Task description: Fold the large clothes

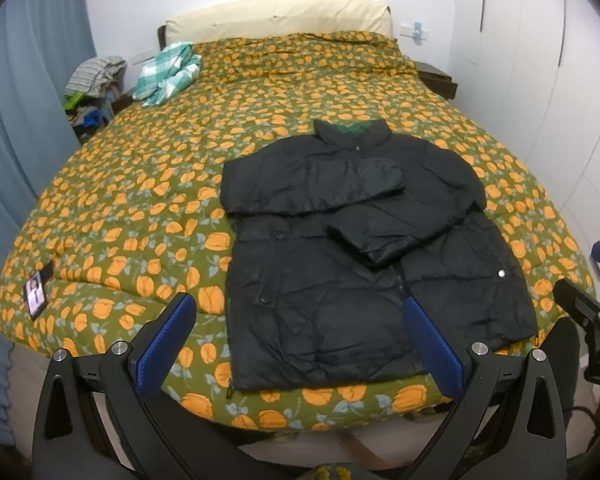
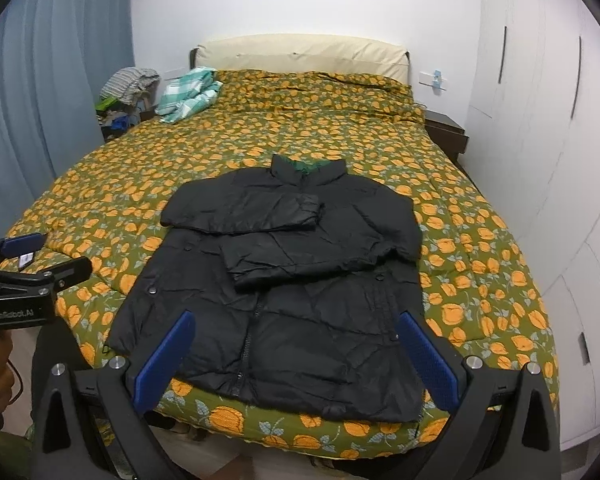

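A black puffer jacket (image 1: 340, 280) lies flat, front up, on the bed near its foot edge, collar toward the headboard. Both sleeves are folded across its chest, one over the other. It also shows in the right wrist view (image 2: 292, 300). My left gripper (image 1: 298, 312) is open and empty, held above the jacket's hem at the foot of the bed. My right gripper (image 2: 296, 328) is open and empty, also held above the hem. The left gripper shows at the left edge of the right wrist view (image 2: 40, 256).
The bed carries a green quilt with orange flowers (image 1: 140, 184). A teal checked cloth (image 1: 168, 72) lies near the cream headboard (image 1: 280, 16). A small card (image 1: 36, 292) lies at the quilt's left corner. A cluttered nightstand (image 1: 92, 96), blue curtain and white wardrobes (image 2: 540, 120) flank the bed.
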A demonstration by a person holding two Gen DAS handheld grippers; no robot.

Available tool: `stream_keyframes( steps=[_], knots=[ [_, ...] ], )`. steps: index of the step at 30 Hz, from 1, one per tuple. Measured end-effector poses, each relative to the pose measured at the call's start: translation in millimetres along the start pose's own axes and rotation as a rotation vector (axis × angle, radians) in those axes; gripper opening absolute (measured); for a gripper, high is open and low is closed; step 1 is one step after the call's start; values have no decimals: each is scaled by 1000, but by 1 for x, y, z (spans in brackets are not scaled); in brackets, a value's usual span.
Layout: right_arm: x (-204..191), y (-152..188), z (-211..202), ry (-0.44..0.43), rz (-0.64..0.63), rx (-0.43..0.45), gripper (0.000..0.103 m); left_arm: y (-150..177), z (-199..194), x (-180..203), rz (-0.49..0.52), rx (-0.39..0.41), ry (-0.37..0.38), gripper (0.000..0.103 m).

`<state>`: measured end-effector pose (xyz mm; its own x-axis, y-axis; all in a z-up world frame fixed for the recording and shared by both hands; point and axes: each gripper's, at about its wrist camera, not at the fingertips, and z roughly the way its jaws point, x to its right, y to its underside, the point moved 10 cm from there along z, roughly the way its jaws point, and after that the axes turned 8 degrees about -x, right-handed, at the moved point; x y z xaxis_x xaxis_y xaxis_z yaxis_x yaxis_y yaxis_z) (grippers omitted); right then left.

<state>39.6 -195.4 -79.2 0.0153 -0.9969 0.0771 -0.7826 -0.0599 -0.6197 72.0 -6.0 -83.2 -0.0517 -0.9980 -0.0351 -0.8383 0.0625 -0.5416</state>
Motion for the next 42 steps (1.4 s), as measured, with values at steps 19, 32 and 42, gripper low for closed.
stream_keyframes(
  steps=[19,32,42],
  knots=[
    [29,15,21,136,44,-106,103,-2,0,-3,4,12,4,103],
    [19,6,22,121,-49,-74,103,0,11,-17,-16,-26,-53,103],
    [-37,-14,94,-139,-285,-67,103,6,16,-33,-65,-44,-59,103]
  ],
)
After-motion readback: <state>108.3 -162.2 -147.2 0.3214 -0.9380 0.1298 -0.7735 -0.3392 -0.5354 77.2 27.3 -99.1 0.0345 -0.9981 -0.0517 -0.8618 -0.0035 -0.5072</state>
